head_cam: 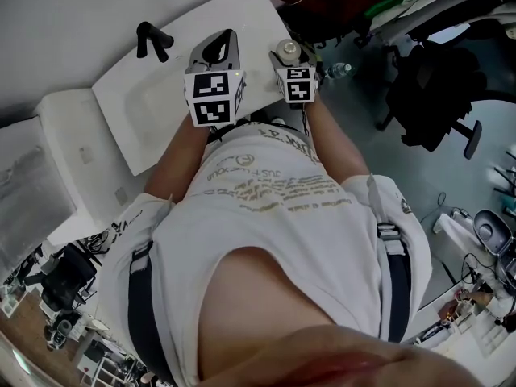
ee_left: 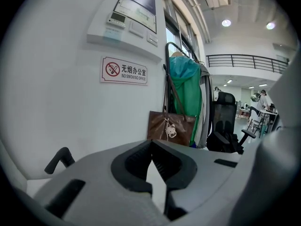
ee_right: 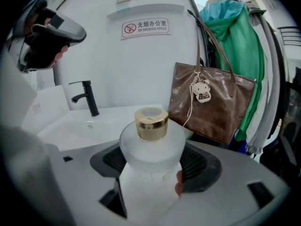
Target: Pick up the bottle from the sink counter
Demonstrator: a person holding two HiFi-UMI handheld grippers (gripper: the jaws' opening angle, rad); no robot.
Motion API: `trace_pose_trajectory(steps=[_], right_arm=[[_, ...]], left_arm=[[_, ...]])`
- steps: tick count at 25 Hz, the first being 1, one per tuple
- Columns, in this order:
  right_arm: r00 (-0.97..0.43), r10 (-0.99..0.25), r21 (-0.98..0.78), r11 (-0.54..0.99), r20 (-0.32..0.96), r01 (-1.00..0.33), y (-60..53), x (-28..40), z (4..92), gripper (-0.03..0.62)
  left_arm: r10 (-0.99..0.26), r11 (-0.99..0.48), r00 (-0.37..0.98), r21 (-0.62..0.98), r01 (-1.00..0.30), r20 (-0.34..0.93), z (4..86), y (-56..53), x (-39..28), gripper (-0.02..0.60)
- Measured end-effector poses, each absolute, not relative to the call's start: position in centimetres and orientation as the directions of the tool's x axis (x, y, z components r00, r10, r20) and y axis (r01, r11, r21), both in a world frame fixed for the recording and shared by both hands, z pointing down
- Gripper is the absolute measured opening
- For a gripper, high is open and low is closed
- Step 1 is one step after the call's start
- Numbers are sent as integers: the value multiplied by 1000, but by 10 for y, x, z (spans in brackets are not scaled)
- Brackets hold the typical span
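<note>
White from wall to basin: standing at the sink counter and leaning over its long pale slab, looking down on the shallow basin set into it. Facing a brown leather bag hanging beside a green jacket, just past the counter's right end. Holding the left gripper out over the counter, pressing its jaws together at the tips with nothing between them. Clamping the right gripper from both sides on a frosted white bottle, upright, at the counter's right end and near the bag; not revealing whether the base is touching the counter or hanging clear of it. Pointing both tools roughly toward the wall, side by side. Catching the black faucet rising behind the basin, well apart from both grippers. Showing a gold cap topping the bottle and a small white charm dangling on the bag's front.
</note>
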State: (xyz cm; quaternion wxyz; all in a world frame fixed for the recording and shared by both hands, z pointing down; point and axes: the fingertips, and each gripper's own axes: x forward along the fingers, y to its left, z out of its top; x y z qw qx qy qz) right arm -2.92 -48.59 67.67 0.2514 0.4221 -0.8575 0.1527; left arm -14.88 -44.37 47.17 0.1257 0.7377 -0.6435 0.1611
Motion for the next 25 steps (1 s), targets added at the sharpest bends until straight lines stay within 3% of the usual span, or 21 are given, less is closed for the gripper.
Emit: trace_pose_trajectory(steps=[14, 25], right_arm=[[-462, -778, -72, 480, 425, -874, -508, -25, 537, 324], [-476, -822, -44, 489, 313, -871, -502, -23, 457, 324]], left_arm=[[-917, -147, 136, -2, -989, 374, 466, -449, -147, 21], [-926, -159, 156, 22, -987, 342, 457, -460, -143, 21]])
